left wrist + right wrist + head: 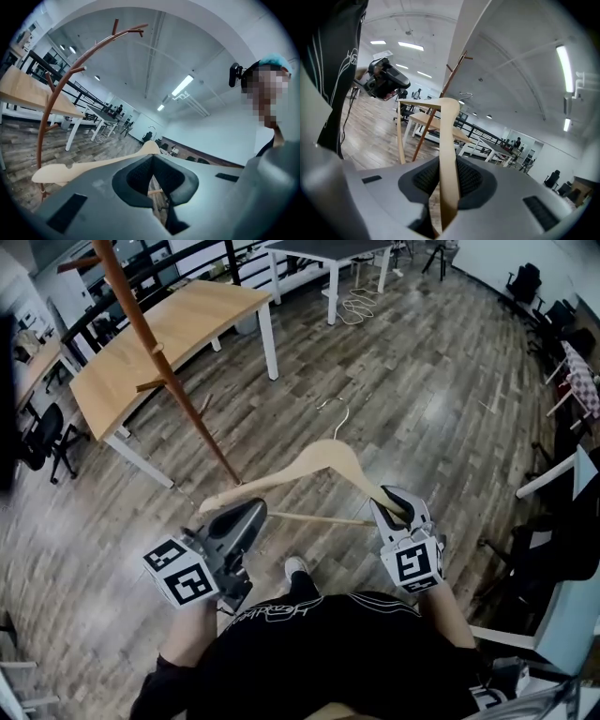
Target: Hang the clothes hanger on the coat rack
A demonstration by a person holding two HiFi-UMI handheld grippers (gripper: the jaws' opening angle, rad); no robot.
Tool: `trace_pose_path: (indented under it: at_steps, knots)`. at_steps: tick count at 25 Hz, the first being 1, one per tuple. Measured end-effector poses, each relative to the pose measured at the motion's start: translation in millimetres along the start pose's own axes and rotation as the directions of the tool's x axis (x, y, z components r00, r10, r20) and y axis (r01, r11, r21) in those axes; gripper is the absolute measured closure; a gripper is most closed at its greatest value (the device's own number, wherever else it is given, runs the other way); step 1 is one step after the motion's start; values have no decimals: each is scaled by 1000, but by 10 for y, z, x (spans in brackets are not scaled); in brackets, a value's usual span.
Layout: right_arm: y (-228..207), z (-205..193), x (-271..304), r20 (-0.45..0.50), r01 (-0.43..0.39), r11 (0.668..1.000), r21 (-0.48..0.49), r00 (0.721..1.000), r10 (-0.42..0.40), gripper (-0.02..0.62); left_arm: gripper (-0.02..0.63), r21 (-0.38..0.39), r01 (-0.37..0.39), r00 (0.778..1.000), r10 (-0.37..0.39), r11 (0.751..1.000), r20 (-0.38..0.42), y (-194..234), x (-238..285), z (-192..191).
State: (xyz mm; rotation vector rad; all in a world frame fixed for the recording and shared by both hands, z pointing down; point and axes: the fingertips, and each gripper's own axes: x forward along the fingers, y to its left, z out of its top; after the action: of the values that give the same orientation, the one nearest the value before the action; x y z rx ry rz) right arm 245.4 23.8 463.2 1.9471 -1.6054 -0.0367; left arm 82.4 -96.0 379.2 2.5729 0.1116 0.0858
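Counting one pale wooden clothes hanger [291, 467] with a thin metal hook [336, 427], one reddish-brown wooden coat rack [161, 351] and two grey grippers. Held clear of the coat rack, right of its pole, long axis roughly level and crosswise, hook pointing away from the person. Clamped at the right arm in the right gripper [394, 495]; flanked at the left arm by the left gripper [255, 507], jaws together at the tips, any hold on wood unclear.

Pale wooden clothes hanger [319, 465], metal hook [336, 414] pointing away, held aloft roughly level; red-brown coat rack [161, 367] stands nearby, apart.
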Motion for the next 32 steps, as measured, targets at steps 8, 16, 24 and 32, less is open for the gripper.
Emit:
trace_pose_path:
  at_steps: [8,16,24,32]
  knots:
    - [-224,637,1330,56,-64,993,-104,996,70,477,598,-11,-86,993,87,996,83,1043,33,687]
    - [-21,1249,2210,145,-165,962,-215,969,199,477,598,-22,-202,964,203,979,171,1605,-316,1046]
    - [-32,1703,2735,218,-247,940,-236,929,299,477,598,-44,-321,917,322,946,236,1861,-496,1297]
    - [-58,2177,3288,307,-347,886,-306,846,437,477,598,-73,-456,838,455,887,302,2003,-533,1573]
